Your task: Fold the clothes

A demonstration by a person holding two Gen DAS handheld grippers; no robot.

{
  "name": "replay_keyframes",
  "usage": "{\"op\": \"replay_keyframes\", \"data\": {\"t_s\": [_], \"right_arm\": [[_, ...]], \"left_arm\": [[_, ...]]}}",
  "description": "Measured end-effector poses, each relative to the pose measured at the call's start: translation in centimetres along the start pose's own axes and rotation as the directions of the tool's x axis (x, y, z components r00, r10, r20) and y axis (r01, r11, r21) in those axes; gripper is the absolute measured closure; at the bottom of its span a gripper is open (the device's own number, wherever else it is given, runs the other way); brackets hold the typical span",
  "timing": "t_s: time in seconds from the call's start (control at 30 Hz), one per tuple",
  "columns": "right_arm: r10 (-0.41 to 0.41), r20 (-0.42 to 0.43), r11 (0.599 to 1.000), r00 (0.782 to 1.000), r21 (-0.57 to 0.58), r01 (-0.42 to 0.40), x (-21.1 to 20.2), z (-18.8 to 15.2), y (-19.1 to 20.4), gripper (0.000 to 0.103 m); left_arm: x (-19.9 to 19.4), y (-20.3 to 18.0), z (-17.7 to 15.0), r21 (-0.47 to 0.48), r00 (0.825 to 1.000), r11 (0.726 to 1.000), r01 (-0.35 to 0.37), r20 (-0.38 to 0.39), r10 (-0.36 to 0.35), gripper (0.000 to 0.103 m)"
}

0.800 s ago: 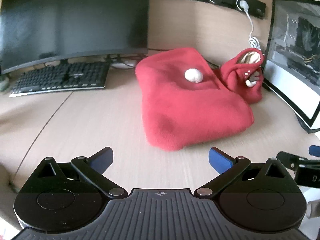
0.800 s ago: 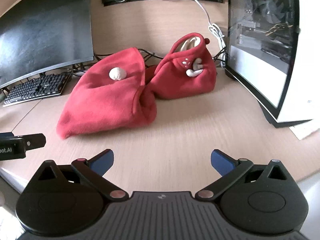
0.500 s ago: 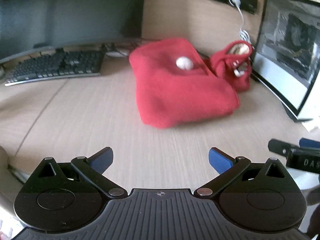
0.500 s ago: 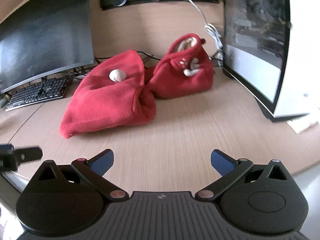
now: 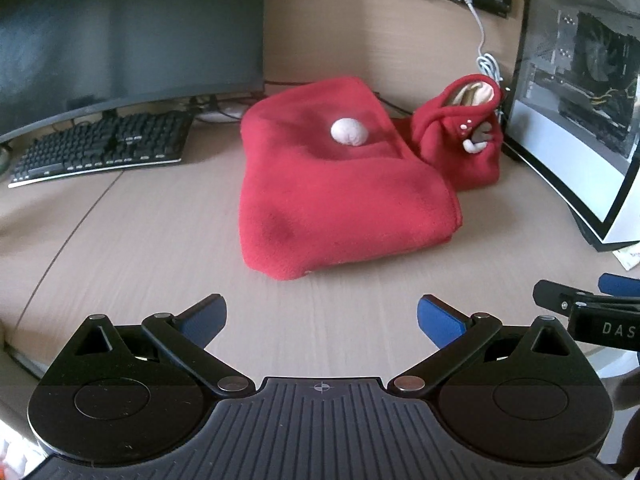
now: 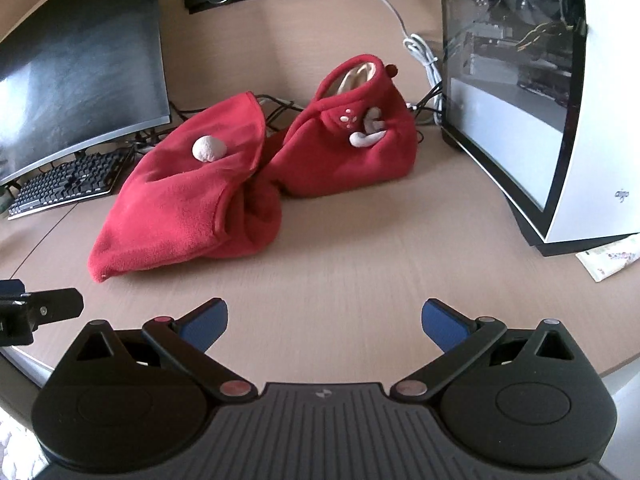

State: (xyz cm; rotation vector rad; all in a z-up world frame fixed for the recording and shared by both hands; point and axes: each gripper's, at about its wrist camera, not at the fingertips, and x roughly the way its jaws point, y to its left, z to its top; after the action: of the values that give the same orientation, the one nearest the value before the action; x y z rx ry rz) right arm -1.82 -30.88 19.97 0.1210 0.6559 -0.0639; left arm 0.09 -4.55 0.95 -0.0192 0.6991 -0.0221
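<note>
Red fleece garment (image 5: 340, 188) lies bunched on the wooden desk (image 5: 140, 240), a white pompom (image 5: 349, 132) on top, between keyboard (image 5: 100, 148) and PC case (image 5: 580, 92). Left gripper (image 5: 320, 316) hovers released, empty. From the right wrist, the right gripper (image 6: 324, 320) likewise gapes wide, well short of the garment (image 6: 192, 204).

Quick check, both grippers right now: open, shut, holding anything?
Left gripper: open, empty, short of the red garment.
Right gripper: open, empty, also short of it.
</note>
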Motion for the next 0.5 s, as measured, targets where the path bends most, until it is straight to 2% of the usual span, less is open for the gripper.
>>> {"op": "replay_keyframes", "data": {"t_s": [0.5], "right_arm": [[0.009, -0.031, 1.000, 0.999, -0.005, -0.009, 0.04, -0.87, 0.54, 0.000]], "left_arm": [[0.41, -0.90, -0.58, 0.034, 0.999, 0.999, -0.002, -0.045, 0.003, 0.000]]}}
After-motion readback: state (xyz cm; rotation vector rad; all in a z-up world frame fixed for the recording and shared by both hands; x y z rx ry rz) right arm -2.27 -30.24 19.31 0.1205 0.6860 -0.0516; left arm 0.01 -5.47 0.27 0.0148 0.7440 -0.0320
